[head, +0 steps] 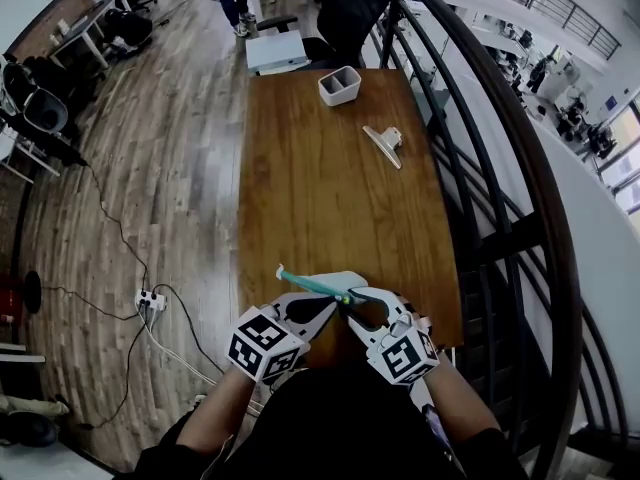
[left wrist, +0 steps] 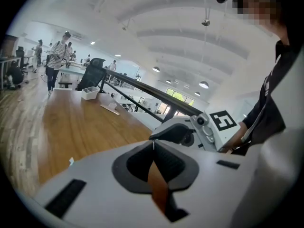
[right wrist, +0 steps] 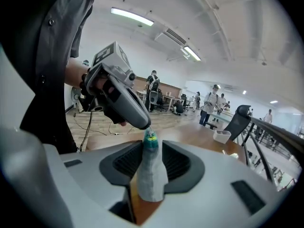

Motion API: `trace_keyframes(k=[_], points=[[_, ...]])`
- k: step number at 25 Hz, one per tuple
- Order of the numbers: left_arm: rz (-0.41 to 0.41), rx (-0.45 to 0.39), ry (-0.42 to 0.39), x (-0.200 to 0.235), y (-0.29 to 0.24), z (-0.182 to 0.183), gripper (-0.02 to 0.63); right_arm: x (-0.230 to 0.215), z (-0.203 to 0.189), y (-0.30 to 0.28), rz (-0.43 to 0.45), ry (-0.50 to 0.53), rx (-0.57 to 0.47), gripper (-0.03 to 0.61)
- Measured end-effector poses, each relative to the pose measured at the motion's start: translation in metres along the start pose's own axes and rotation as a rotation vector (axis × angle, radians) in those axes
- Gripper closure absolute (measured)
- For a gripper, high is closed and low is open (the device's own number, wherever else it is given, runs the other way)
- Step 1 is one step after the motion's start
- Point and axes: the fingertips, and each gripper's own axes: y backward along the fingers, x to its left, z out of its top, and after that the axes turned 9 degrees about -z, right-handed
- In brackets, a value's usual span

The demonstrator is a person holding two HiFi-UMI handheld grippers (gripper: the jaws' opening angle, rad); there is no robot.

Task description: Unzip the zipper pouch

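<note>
On the wooden floor at the far left a power strip [head: 150, 298] lies among its cables; the worktop [head: 330, 188] stands to its right. The left gripper [head: 338, 296] is lifted over the near edge of the worktop; its jaws are pressed together, and a thin pale sliver, the zipper pull [left wrist: 153, 144], is pinched at their very tip. The zipper pouch [head: 322, 284] is held up in the air between the two grippers, just above the near edge; its teal zipper band runs out to the left, and its pale grey cloth hangs on the right. In the right gripper view the teal-tipped end of the pouch stands upright in the gap, with the tip of the left gripper touching its top. The right gripper [head: 366, 306] has its jaws apart on either side of that end; they do not clamp it. Farther back a white container [head: 340, 85] sits near the far edge; a dark railing [head: 500, 168] curves along the right.
</note>
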Motion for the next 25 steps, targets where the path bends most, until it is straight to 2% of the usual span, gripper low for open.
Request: trace_keyframes(k=[2,5,8,14,17,25], points=[[-0.004,-0.004,0.016,0.0,-0.001,-0.002,0.6,0.001,-0.002,0.0,0.013,0.001,0.008,0.464],[-0.021,-0.027,0.069,0.001,-0.003,-0.002,0.6,0.001,-0.004,0.003,0.006,0.013,0.022,0.522],[-0.031,-0.039,0.098,0.002,-0.008,-0.002,0.6,-0.001,-0.008,0.006,-0.007,0.001,0.026,0.537],[-0.022,-0.005,0.057,0.004,-0.019,0.0,0.6,-0.009,-0.016,0.01,-0.041,-0.049,0.017,0.546],[0.01,0.018,0.048,0.01,-0.021,0.0,0.6,-0.012,-0.02,0.015,-0.053,-0.069,0.014,0.549],[0.015,0.042,0.035,0.011,-0.027,0.001,0.6,-0.018,-0.024,0.021,-0.057,-0.071,0.009,0.549]])
